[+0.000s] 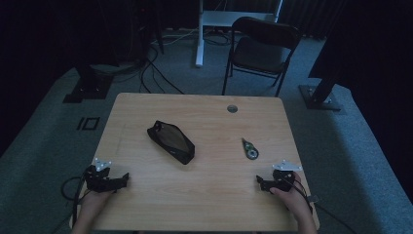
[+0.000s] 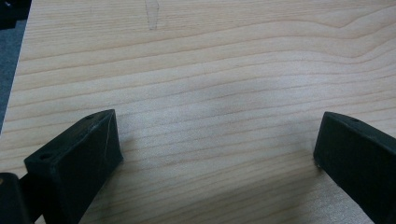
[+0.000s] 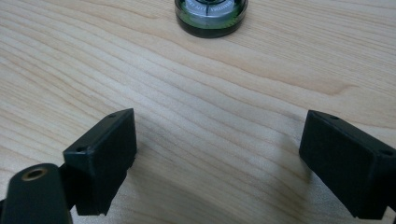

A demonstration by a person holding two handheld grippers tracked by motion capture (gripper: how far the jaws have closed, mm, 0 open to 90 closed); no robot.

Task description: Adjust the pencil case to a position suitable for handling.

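Both grippers released, empty; right gripper (image 3: 219, 154) faces correction tape (image 3: 211, 16) straight ahead: you advance level, straddle round body; left gripper (image 2: 217, 154) over bare table (image 2: 210, 70)

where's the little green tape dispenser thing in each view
High view: the green tape dispenser lies on the table's right half, just ahead of the right gripper and to the right of the black pouch.
Right gripper view: its round end sits at the top edge, centre, beyond the open jaws.
Left gripper view: not in it; bare wood lies between the jaws.
Shared landmark: the light wood-grain tabletop.
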